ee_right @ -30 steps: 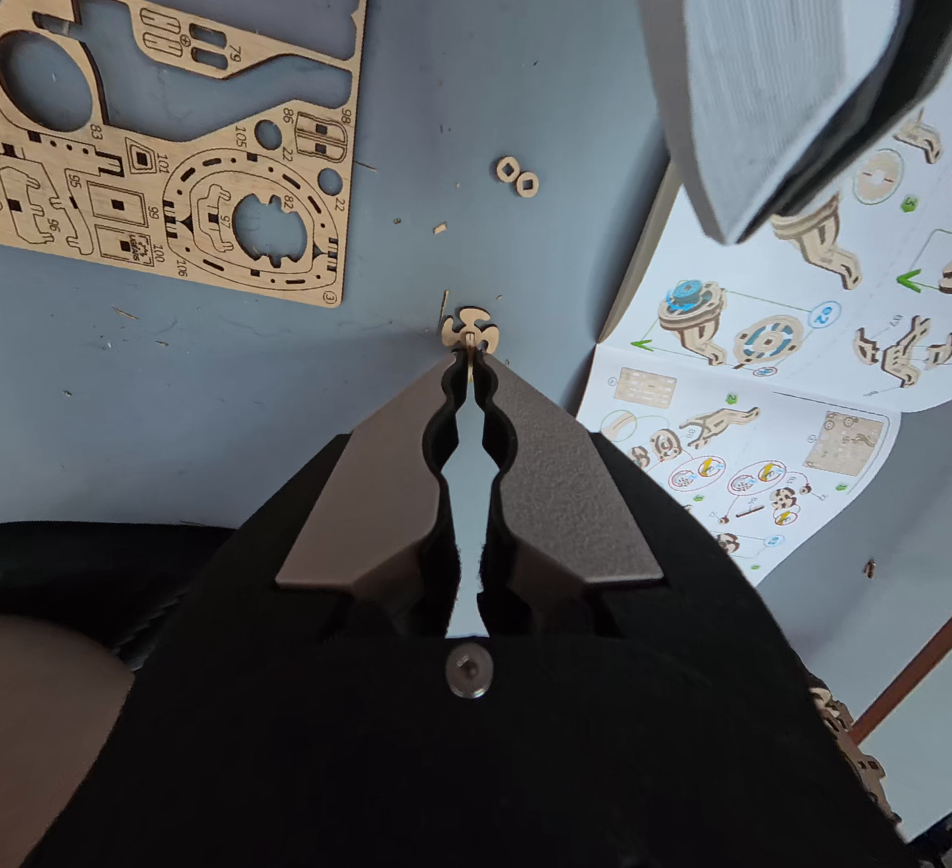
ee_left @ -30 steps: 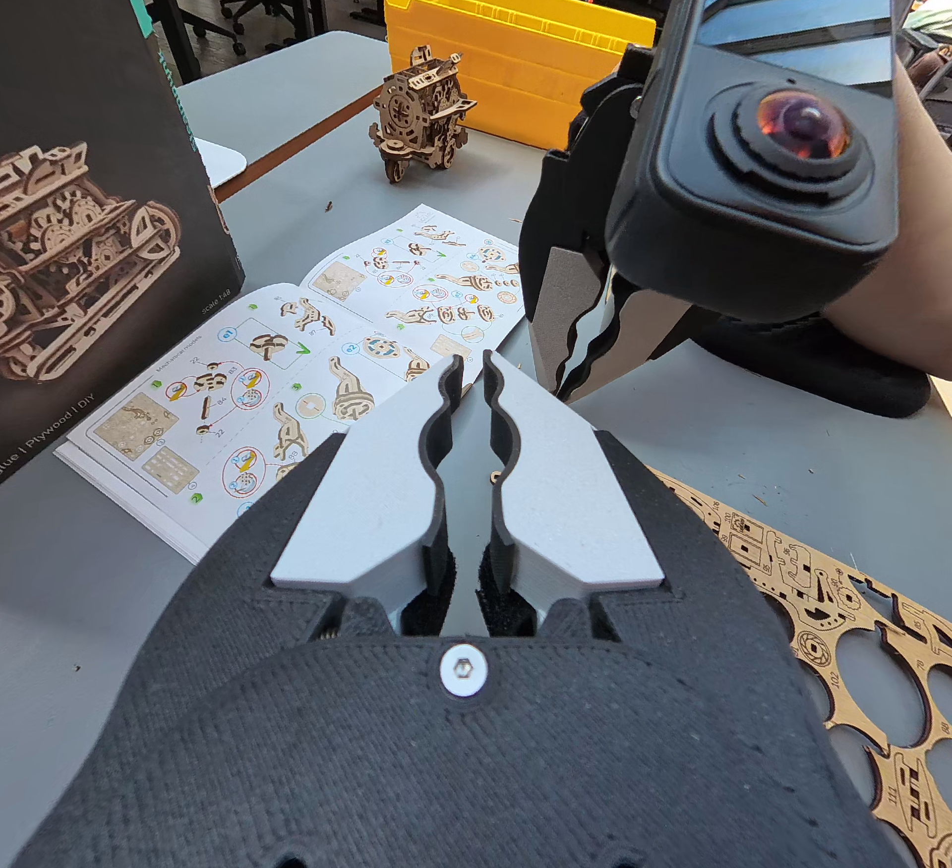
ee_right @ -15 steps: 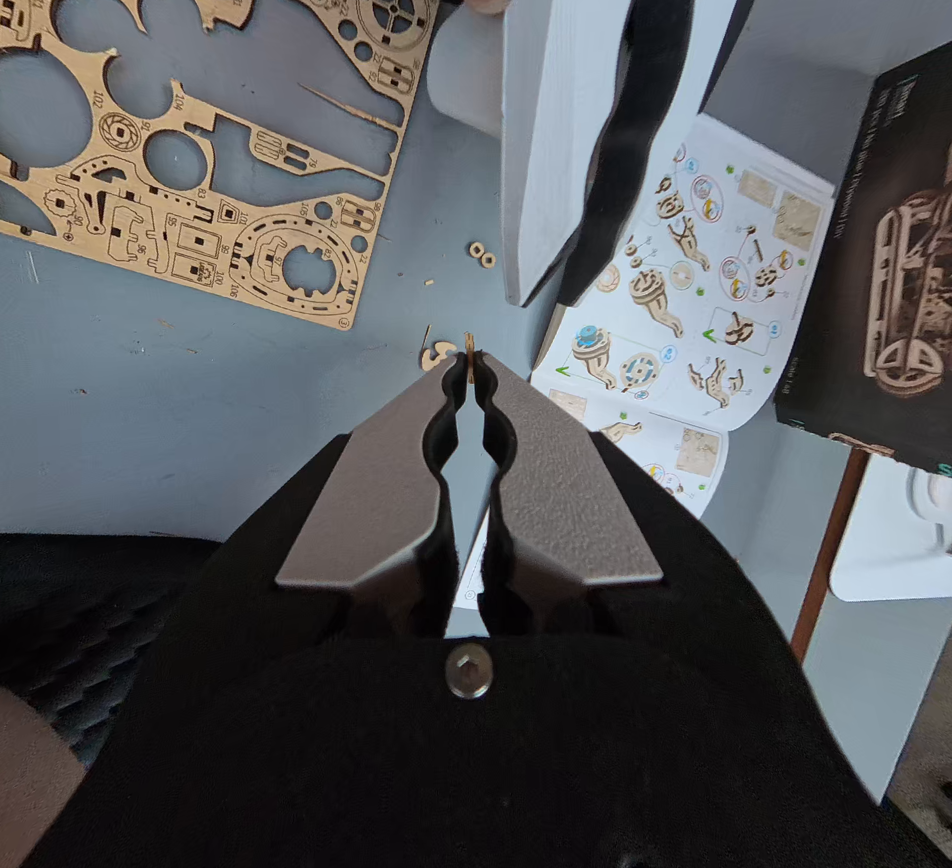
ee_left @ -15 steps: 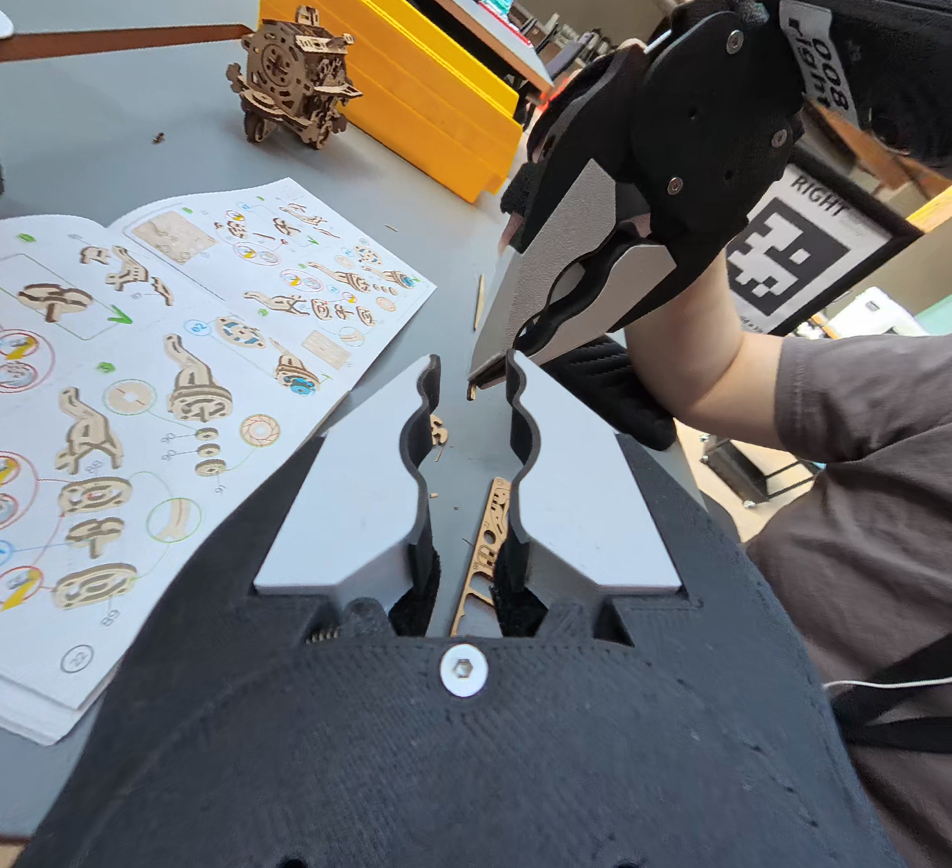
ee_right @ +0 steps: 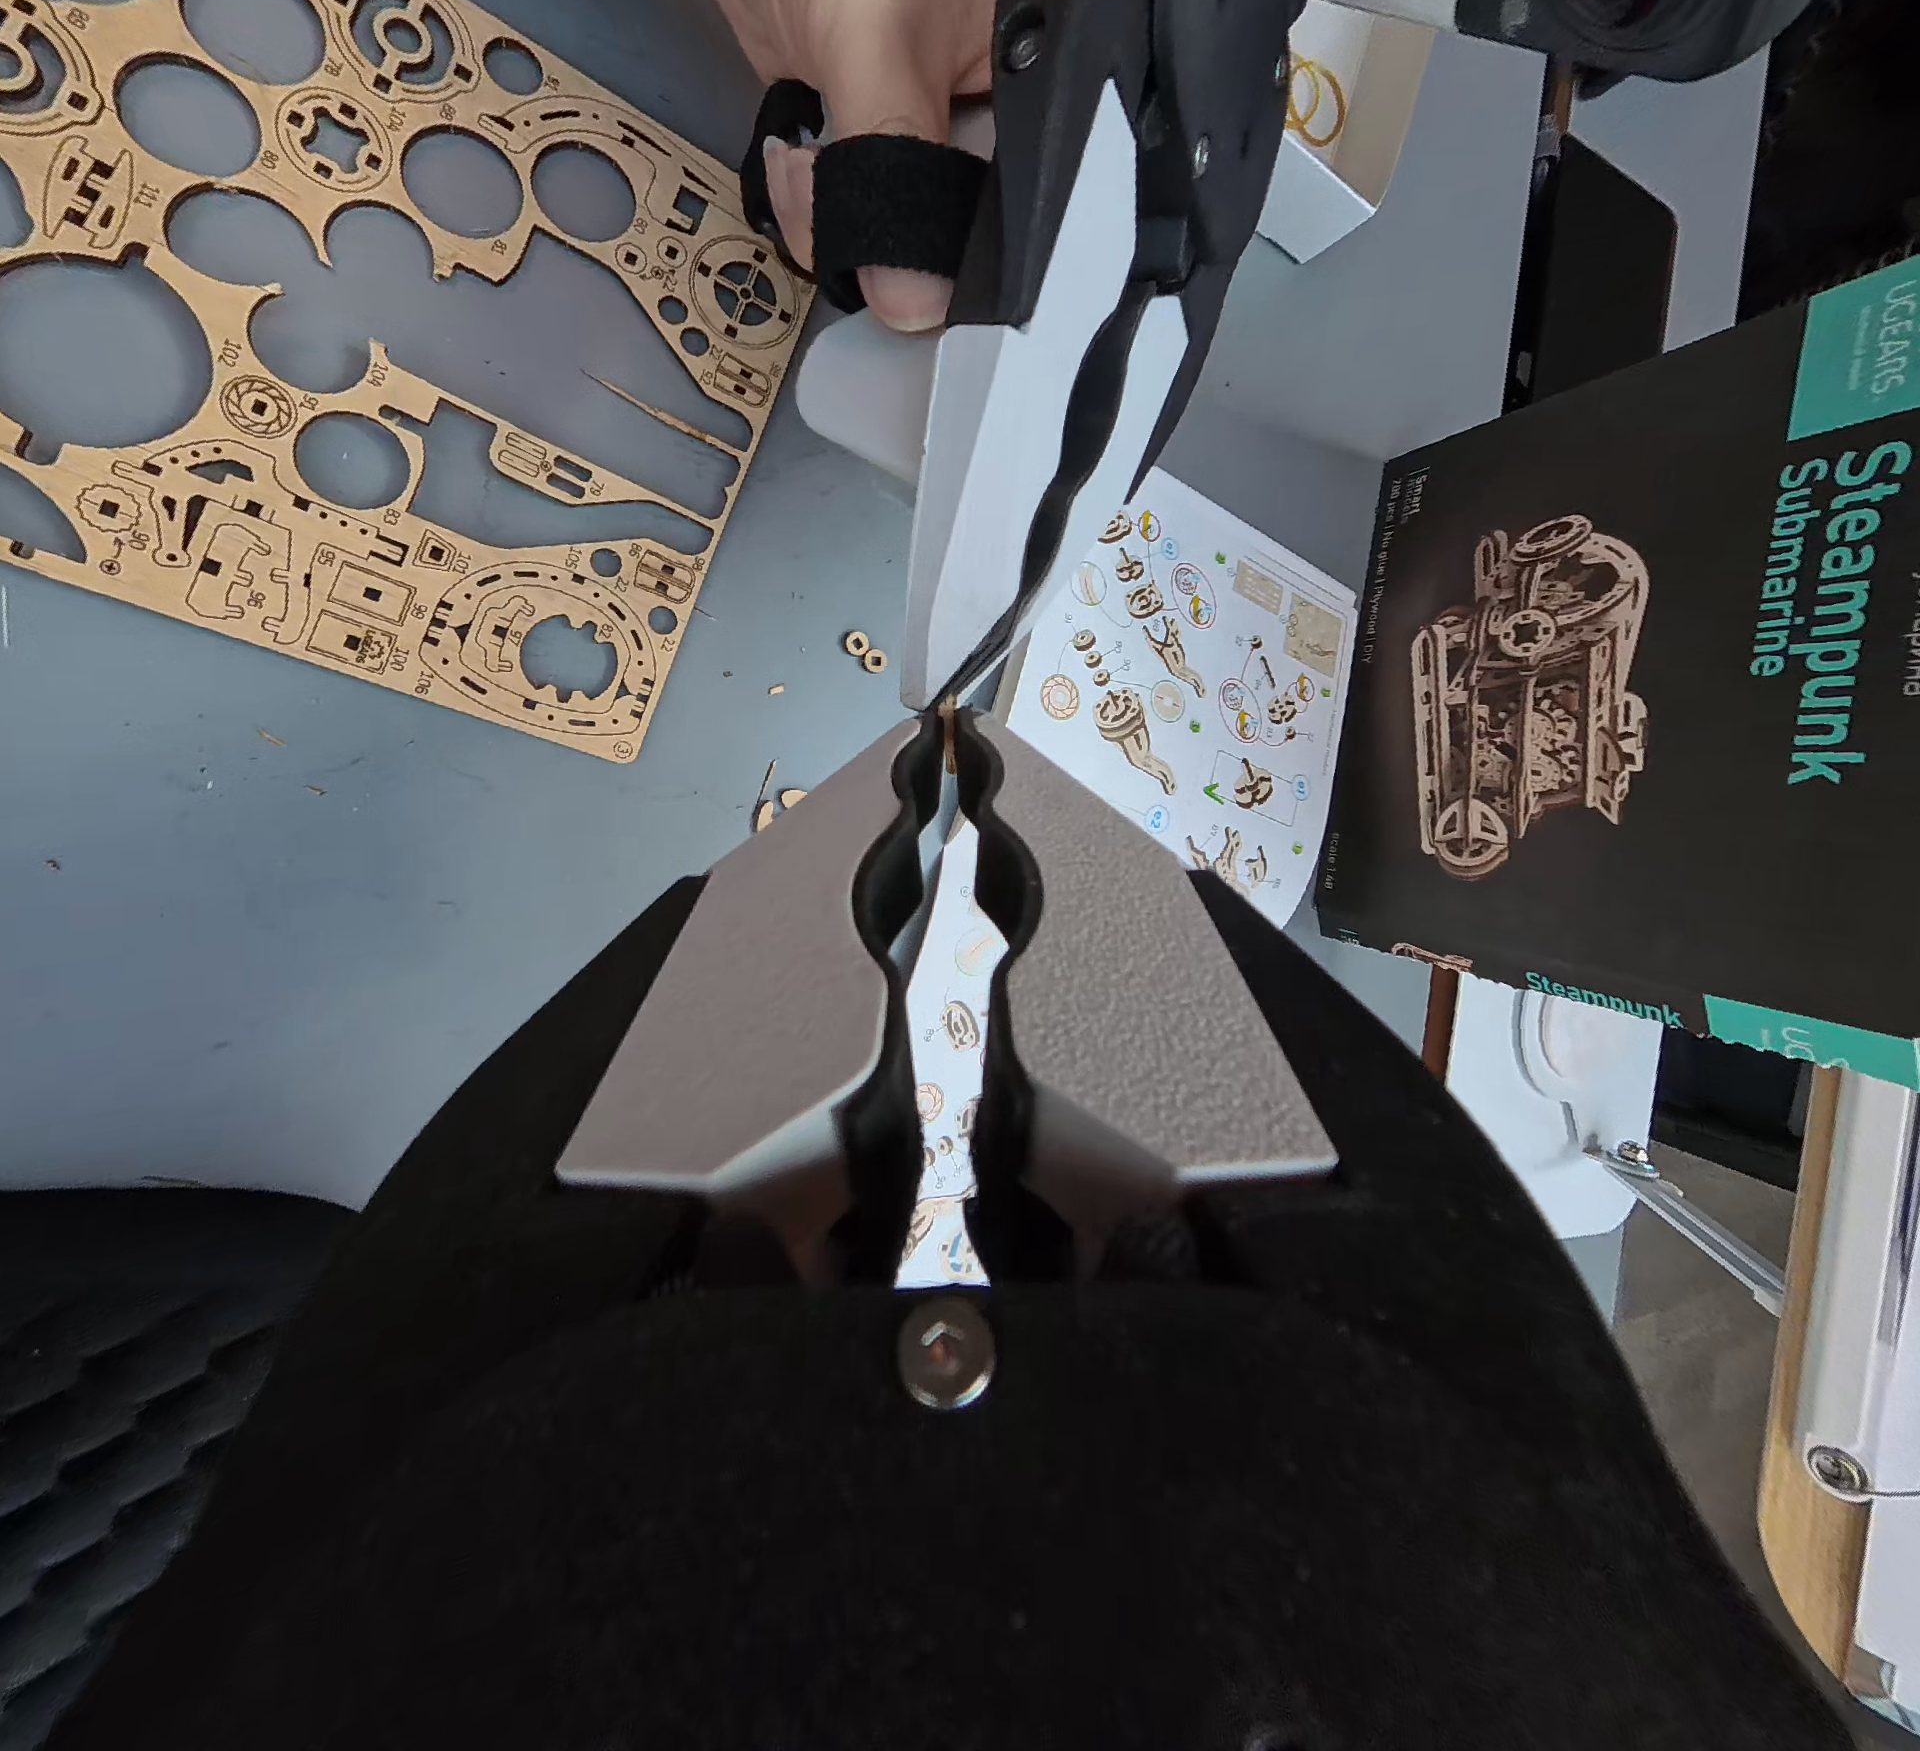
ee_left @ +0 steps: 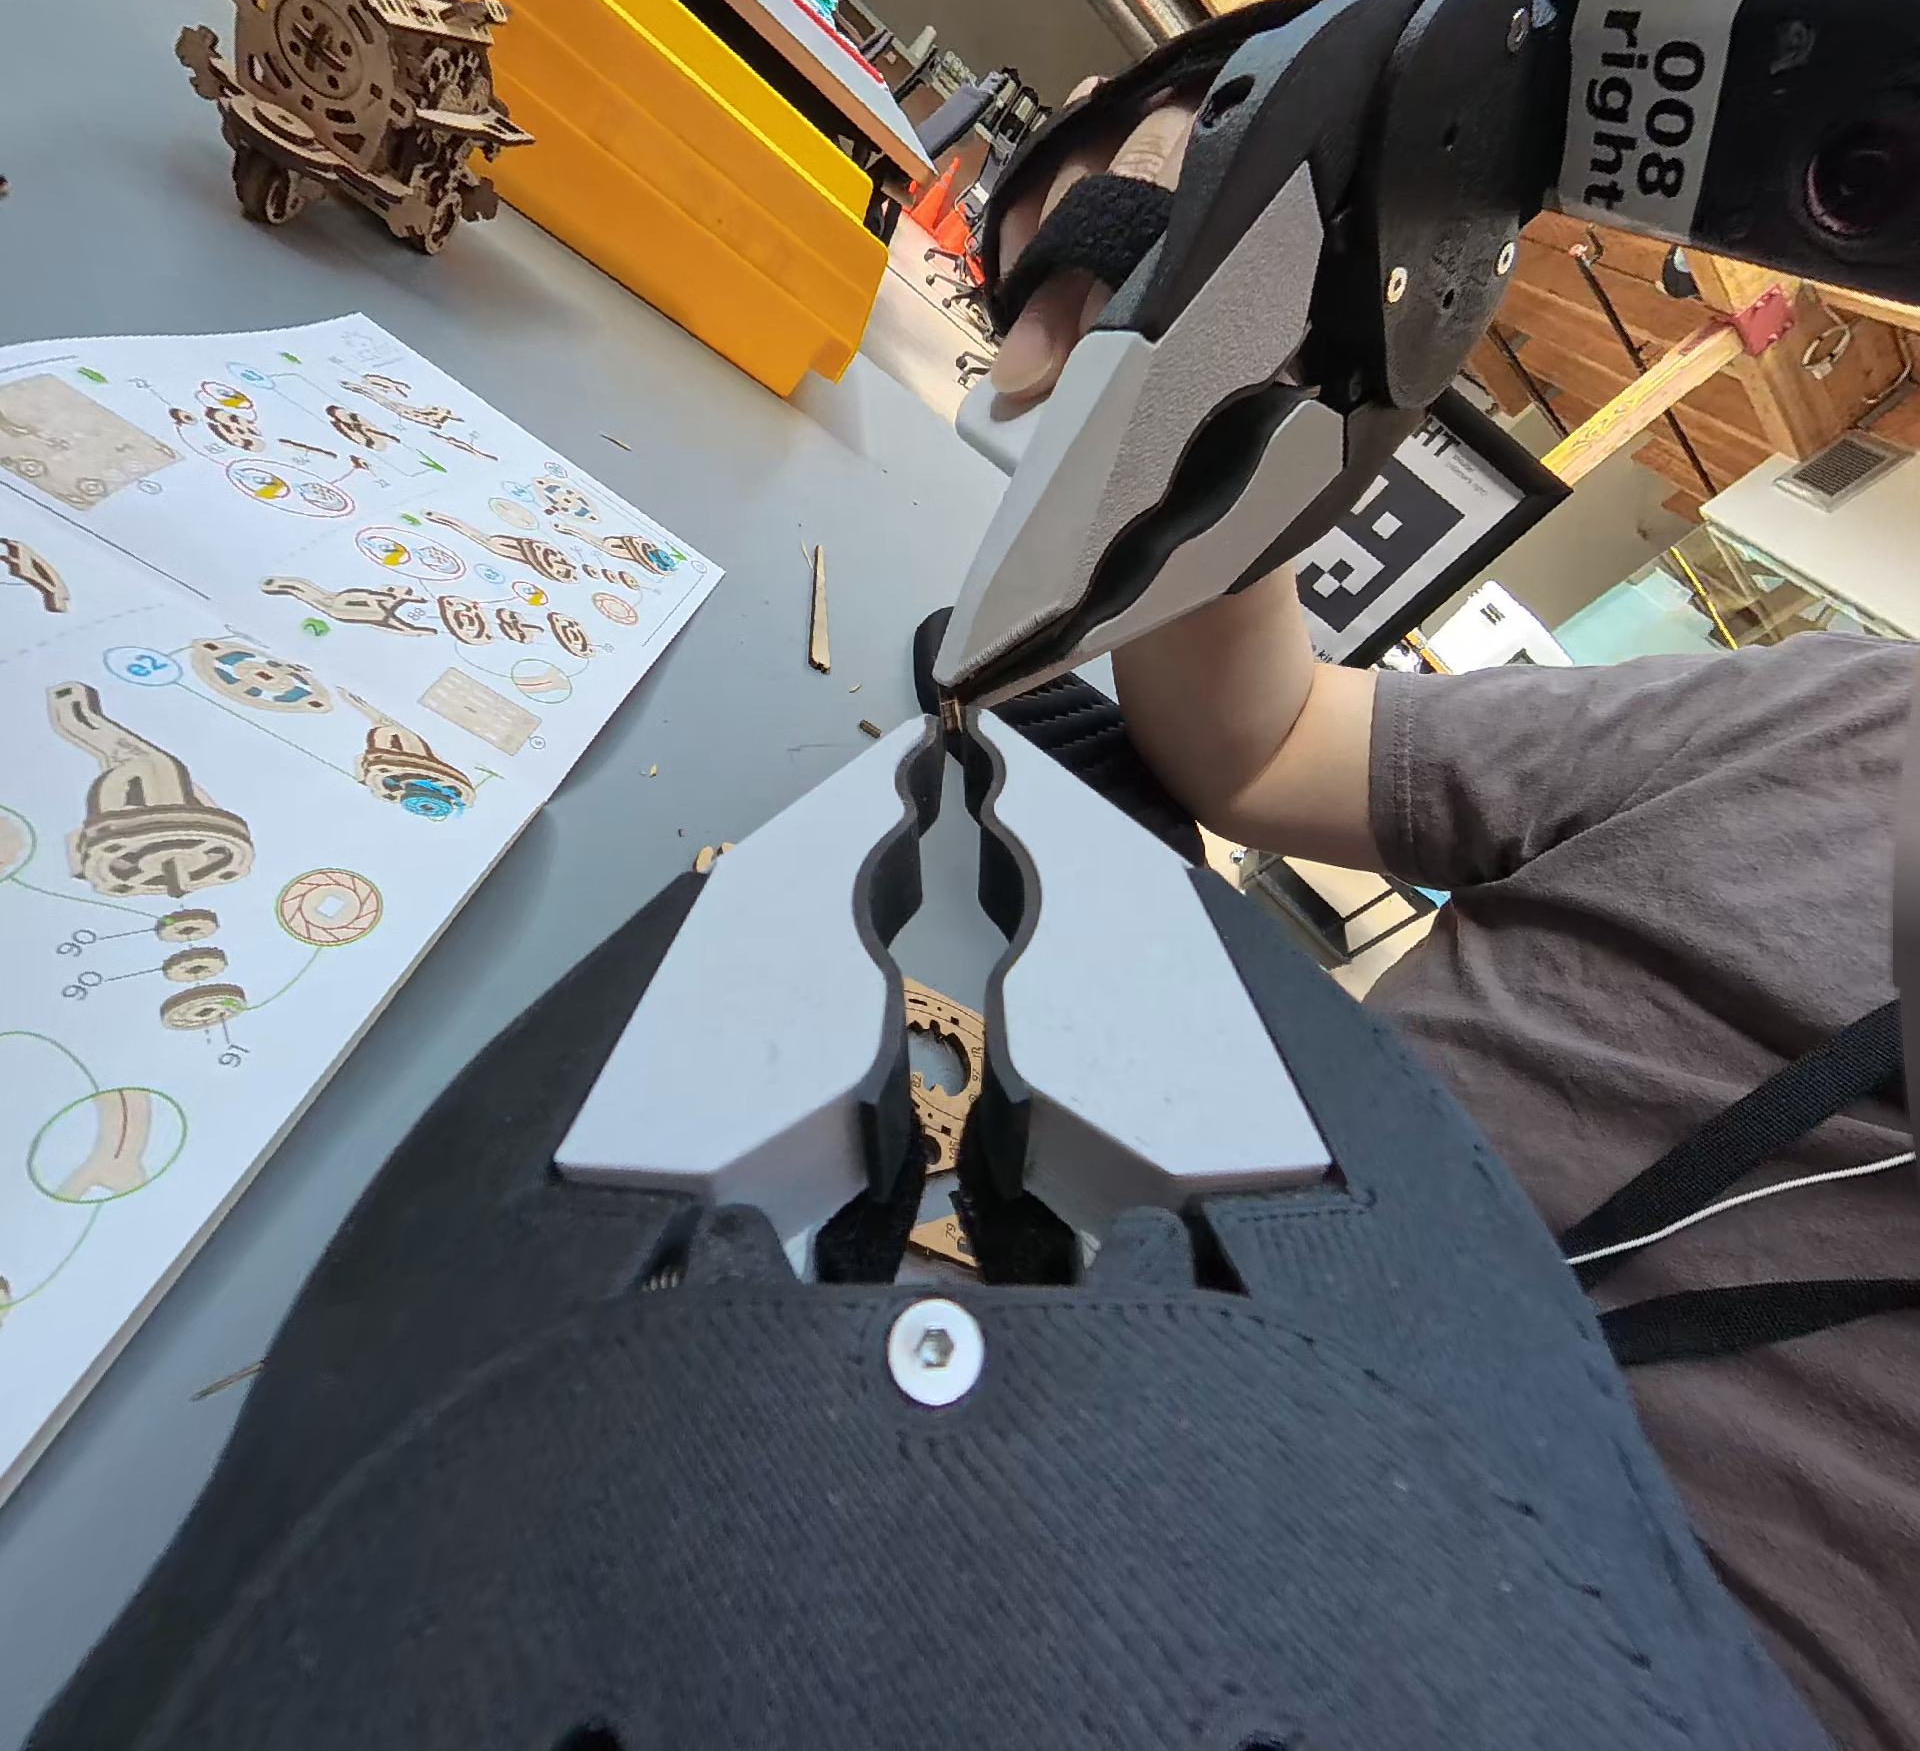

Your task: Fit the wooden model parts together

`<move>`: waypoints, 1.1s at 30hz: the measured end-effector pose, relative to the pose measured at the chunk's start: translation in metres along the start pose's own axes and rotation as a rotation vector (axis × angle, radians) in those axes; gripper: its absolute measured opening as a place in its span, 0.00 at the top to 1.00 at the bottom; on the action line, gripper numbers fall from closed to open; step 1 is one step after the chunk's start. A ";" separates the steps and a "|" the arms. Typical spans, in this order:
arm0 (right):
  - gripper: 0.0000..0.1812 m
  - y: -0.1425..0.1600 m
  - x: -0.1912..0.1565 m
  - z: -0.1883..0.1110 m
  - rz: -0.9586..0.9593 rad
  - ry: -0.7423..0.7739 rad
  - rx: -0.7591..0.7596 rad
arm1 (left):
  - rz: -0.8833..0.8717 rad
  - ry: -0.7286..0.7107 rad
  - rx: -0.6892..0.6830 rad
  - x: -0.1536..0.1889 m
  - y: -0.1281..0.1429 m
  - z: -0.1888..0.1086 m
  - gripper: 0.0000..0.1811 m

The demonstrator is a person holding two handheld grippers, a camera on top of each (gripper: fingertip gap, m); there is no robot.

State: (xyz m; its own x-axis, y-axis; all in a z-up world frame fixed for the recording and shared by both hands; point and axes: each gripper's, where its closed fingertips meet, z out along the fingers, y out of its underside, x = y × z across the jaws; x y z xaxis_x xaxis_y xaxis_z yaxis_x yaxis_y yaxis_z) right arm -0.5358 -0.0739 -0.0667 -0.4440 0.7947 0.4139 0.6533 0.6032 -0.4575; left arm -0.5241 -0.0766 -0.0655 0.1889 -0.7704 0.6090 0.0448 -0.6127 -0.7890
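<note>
My left tool (ee_left: 951,733) and my right tool (ee_right: 943,733) meet tip to tip above the grey table (ee_right: 312,922). Both are pinched narrow on the same small wooden piece (ee_left: 953,715), a thin sliver seen edge-on. In the right wrist view it (ee_right: 947,727) stands between my right tool's tips, with the left tool's tips touching it from above. I cannot tell whether it is one part or two pressed together.

I take the open instruction booklet (ee_left: 312,621) as my landmark. The piece is held just off its near corner, above bare table. The assembled wooden model (ee_left: 348,75) stands beyond the booklet's far edge, just beside a yellow bin (ee_left: 623,101). A loose wooden stick (ee_left: 819,608) lies near the booklet's right edge. The punched plywood parts sheet (ee_right: 343,330) lies flat across the table from the booklet, two tiny wooden rings (ee_right: 864,650) between them. The dark kit box (ee_right: 1642,662) stands against the booklet's other side.
</note>
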 end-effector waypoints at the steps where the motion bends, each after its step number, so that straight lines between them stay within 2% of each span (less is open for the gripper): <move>1: 0.97 -0.002 0.002 -0.001 0.003 0.010 0.023 | 0.019 -0.009 0.003 0.000 -0.001 -0.001 0.99; 3: 0.96 -0.011 0.006 -0.008 0.063 0.007 0.126 | 0.050 0.001 0.029 0.004 -0.007 -0.004 1.00; 4: 0.90 -0.018 0.011 -0.015 0.123 -0.002 0.215 | 0.060 0.010 0.047 0.007 -0.011 -0.006 1.00; 6: 0.86 -0.025 0.024 -0.034 0.335 -0.051 0.400 | 0.097 0.010 0.080 0.011 -0.017 -0.009 1.00; 8: 0.79 -0.028 0.028 -0.045 0.553 -0.198 0.546 | 0.140 -0.009 0.097 0.012 -0.020 -0.011 1.00; 9: 0.79 -0.029 0.032 -0.046 0.660 -0.238 0.606 | 0.158 -0.014 0.104 0.013 -0.022 -0.012 1.00; 11: 0.87 -0.025 0.031 -0.038 0.784 -0.286 0.686 | 0.178 -0.033 0.113 0.012 -0.024 -0.013 1.00; 13: 0.90 -0.020 0.028 -0.028 0.833 -0.283 0.710 | 0.189 -0.042 0.114 0.011 -0.024 -0.013 0.99; 16: 0.91 -0.026 0.020 -0.030 0.867 -0.345 0.762 | 0.190 -0.042 0.114 0.012 -0.024 -0.013 0.99; 19: 0.94 -0.021 0.022 -0.026 0.897 -0.296 0.751 | 0.195 -0.038 0.108 0.013 -0.022 -0.012 0.99; 33: 0.99 -0.019 0.016 -0.021 0.905 -0.344 0.732 | 0.193 -0.021 0.096 0.015 -0.019 -0.007 1.00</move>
State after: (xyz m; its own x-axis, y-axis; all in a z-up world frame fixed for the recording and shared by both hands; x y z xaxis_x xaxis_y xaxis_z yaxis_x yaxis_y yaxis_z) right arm -0.5420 -0.0737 -0.0345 -0.2190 0.8577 -0.4651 0.3601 -0.3720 -0.8556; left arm -0.5294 -0.0778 -0.0402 0.2239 -0.8672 0.4448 0.0991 -0.4337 -0.8956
